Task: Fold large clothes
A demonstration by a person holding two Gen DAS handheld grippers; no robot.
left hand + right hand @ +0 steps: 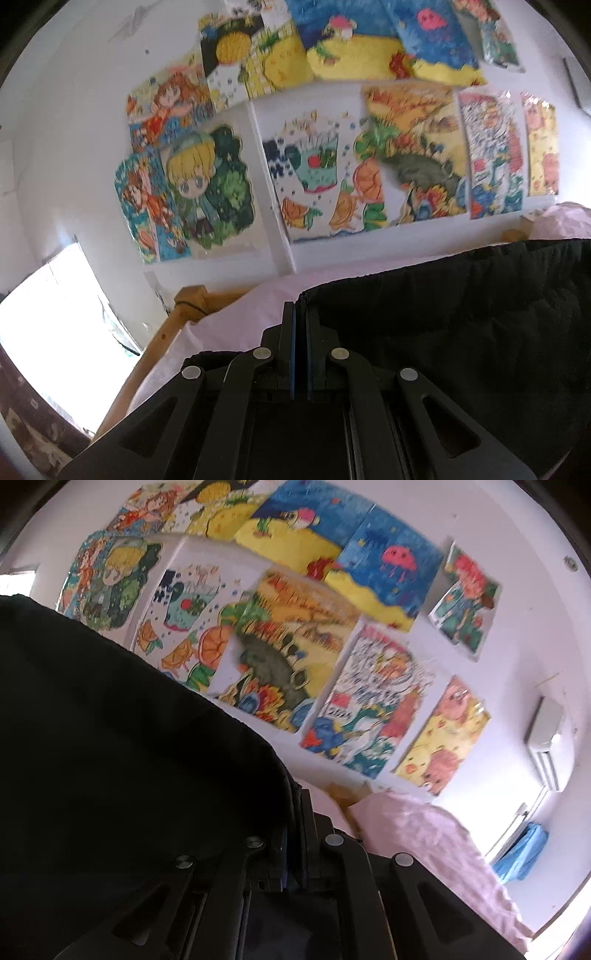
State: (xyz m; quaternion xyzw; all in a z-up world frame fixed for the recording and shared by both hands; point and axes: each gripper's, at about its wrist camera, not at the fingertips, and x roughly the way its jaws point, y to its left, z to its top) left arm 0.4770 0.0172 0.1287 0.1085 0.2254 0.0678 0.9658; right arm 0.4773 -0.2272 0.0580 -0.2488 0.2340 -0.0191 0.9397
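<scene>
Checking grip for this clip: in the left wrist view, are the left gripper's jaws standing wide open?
No: the left gripper is shut, pinching the edge of the black garment.

You see: garment [461, 332] black matt cloth, faintly quilted | sheet [236, 325] pale pink cloth, soft, creased | bedpost [190, 299] light wood, smooth | left gripper [300, 314] matt black plastic, shiny metal rivets | drawings [332, 166] paper, some under glossy film | wall [74, 110] white, matt
</scene>
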